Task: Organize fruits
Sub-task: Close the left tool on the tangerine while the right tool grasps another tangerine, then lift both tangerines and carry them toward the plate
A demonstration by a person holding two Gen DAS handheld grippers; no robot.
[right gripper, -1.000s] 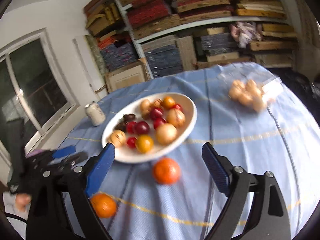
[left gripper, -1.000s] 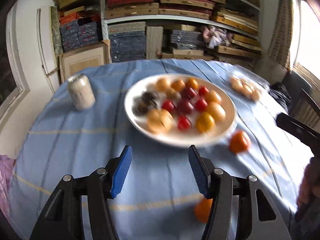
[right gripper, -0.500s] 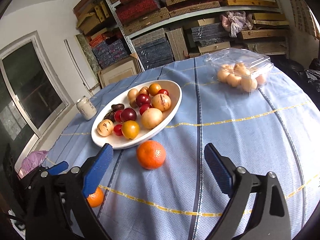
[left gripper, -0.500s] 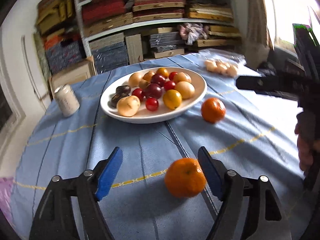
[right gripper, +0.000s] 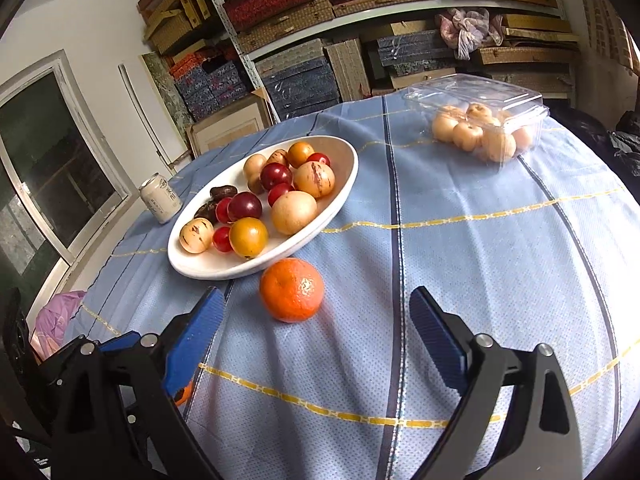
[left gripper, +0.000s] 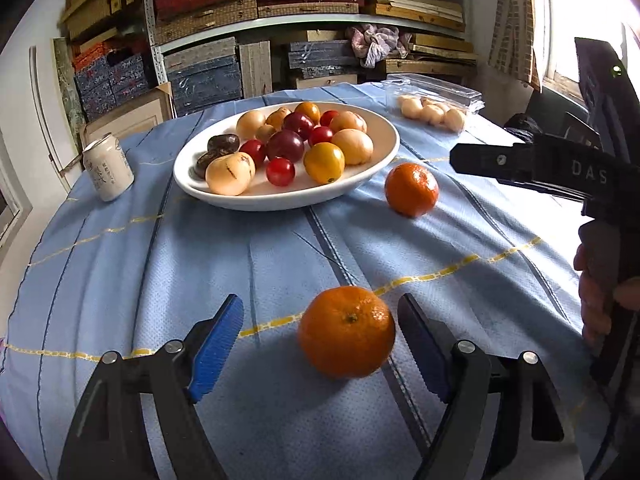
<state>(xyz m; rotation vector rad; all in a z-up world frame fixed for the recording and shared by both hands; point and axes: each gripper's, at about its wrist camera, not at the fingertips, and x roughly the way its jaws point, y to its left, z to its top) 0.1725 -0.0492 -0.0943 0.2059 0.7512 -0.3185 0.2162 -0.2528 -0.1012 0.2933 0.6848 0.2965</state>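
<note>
A round table [right gripper: 500,264] under a pale blue cloth with yellow and dark stripes carries the fruit, with shelves [left gripper: 312,24] of stacked woven boxes and boards along the far wall. At the table's middle sits a white oval dish [left gripper: 372,160] heaped with red plums, yellow-orange fruits, tan speckled ones and two dark brown pieces. Far right on the cloth lies a clear plastic clamshell box [right gripper: 476,96], lid ajar, holding pale round fruits. A white drink can [left gripper: 107,168] stands upright to the left of the dish, apart from it.

Two mandarins lie loose on the cloth. The nearer mandarin [left gripper: 346,337] sits stem up between the blue-padded jaws of the left gripper [left gripper: 320,344]; the jaws are closing, the right pad just beside the peel and the left pad still clear of it, so nothing is gripped. The farther mandarin [right gripper: 291,289] rests just beside the near rim of the dish. The right gripper [right gripper: 316,336] hangs over the cloth just short of that fruit with its jaws spread wide and nothing between them. Seen from the left wrist, a person's hand [left gripper: 600,280] wraps the black handle of the right gripper at the right edge of the table. In the right wrist view the nearer mandarin shows only as an orange sliver behind a blue pad.
</note>
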